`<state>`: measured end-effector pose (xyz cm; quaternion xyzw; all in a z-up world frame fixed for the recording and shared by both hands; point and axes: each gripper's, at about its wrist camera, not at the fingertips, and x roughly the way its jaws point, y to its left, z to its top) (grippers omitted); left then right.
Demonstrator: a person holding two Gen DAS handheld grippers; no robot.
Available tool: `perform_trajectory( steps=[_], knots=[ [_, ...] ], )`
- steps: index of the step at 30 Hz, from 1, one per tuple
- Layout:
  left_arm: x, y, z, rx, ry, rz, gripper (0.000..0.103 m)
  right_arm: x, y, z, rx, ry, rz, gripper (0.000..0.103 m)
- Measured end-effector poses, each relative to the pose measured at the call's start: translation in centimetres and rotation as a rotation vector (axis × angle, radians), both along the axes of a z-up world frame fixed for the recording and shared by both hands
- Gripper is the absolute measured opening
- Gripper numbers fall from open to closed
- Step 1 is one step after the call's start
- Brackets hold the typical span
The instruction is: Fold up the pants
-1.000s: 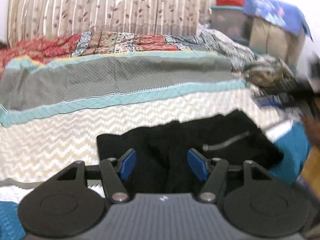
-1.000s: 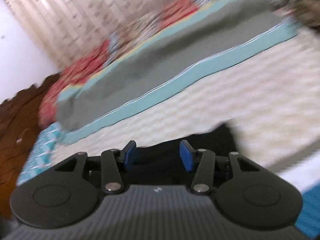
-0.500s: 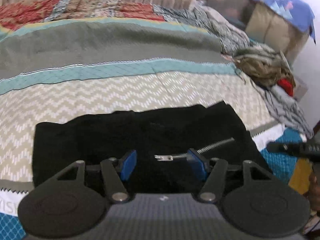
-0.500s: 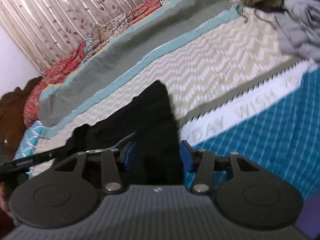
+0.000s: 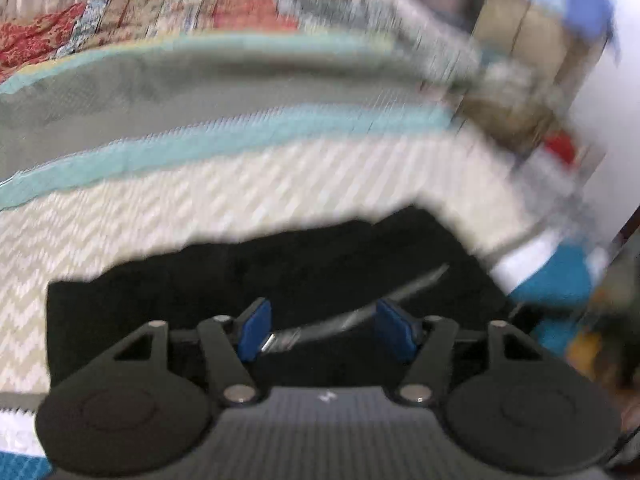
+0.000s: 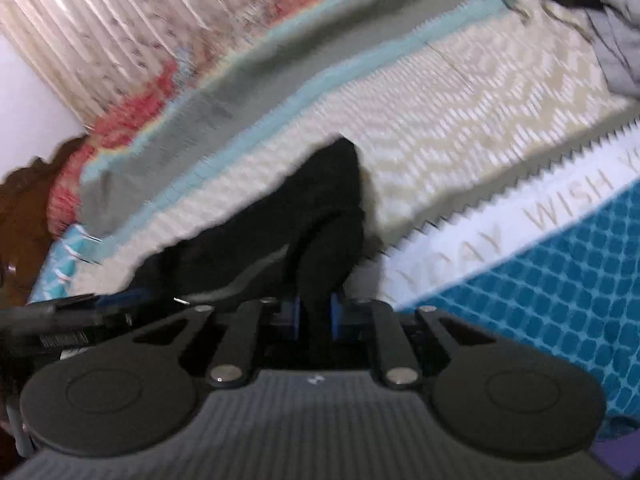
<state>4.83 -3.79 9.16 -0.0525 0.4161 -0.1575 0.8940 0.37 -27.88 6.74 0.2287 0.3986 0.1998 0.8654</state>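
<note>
Black pants lie spread on the chevron bedspread, and their silver zipper runs slantwise across them. My left gripper hovers low over the zipper. Its jaws are opening, and the blue pads stand apart without pressing on the cloth. In the right wrist view the pants rise in a ridge toward my right gripper. Its jaws are closing and pinch a fold of the black fabric at the near edge.
A teal blanket with a white lettered band lies right of the pants. Loose clothes are heaped at the far right of the bed. A grey garment lies there too. Dark wood stands at the left.
My right gripper has gone from open to pinched on a fold of the pants. The left gripper's pads have spread wider, and it has shifted sideways over the zipper.
</note>
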Motion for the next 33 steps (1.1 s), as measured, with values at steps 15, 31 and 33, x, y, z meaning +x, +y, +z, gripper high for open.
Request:
perform_trajectory(
  steps=[15,31,33],
  knots=[
    [5.6,-5.3,1.0,0.106,0.150,-0.064,0.012,-3.3,11.3,3.8,-0.287,-0.286,0.218,0.023],
    [2.2,10.3,3.7,-0.132,0.116,0.144,0.012,-5.8,17.0,3.2,-0.378,-0.429,0.425,0.015],
    [1.6,12.7,3.4,-0.142,0.116,0.189,0.012,-5.8,19.1,3.3,-0.392,-0.450,0.482,0.015]
  ],
)
